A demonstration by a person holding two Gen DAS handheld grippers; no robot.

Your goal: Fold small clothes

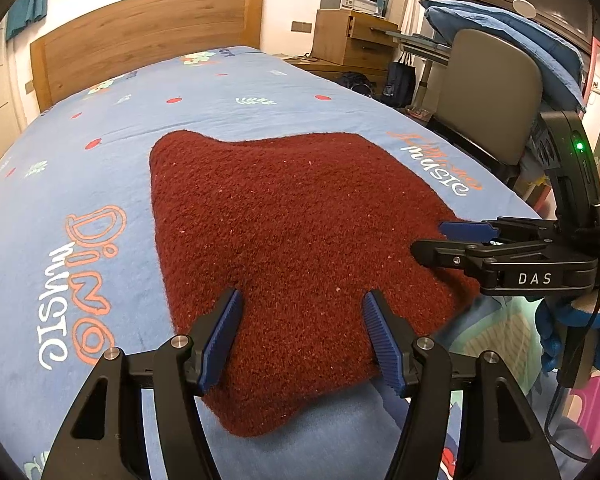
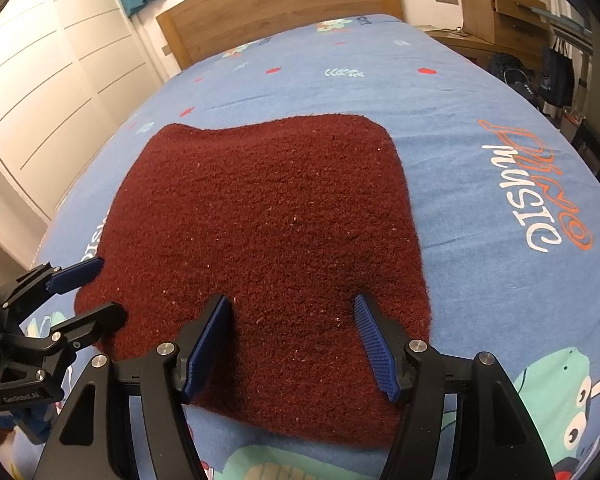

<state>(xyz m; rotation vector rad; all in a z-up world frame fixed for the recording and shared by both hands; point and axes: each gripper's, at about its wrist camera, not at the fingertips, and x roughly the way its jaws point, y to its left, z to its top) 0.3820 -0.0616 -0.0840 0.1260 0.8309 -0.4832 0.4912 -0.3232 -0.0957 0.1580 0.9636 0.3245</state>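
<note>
A dark red fuzzy knit garment (image 1: pixel 284 232) lies spread flat on the blue printed bedsheet (image 1: pixel 100 184); it also shows in the right wrist view (image 2: pixel 268 216). My left gripper (image 1: pixel 302 300) is open, its blue pads over the garment's near edge. My right gripper (image 2: pixel 290 308) is open over the same near edge, further right. The right gripper shows in the left wrist view (image 1: pixel 428 240) at the garment's right edge. The left gripper shows in the right wrist view (image 2: pixel 108 288) at the garment's left edge. Neither holds cloth.
A wooden headboard (image 1: pixel 148 36) stands at the far end of the bed. A grey chair (image 1: pixel 496 92) with a blue cushion, a desk and bags stand to the right of the bed. White wardrobe doors (image 2: pixel 52 80) line the left side.
</note>
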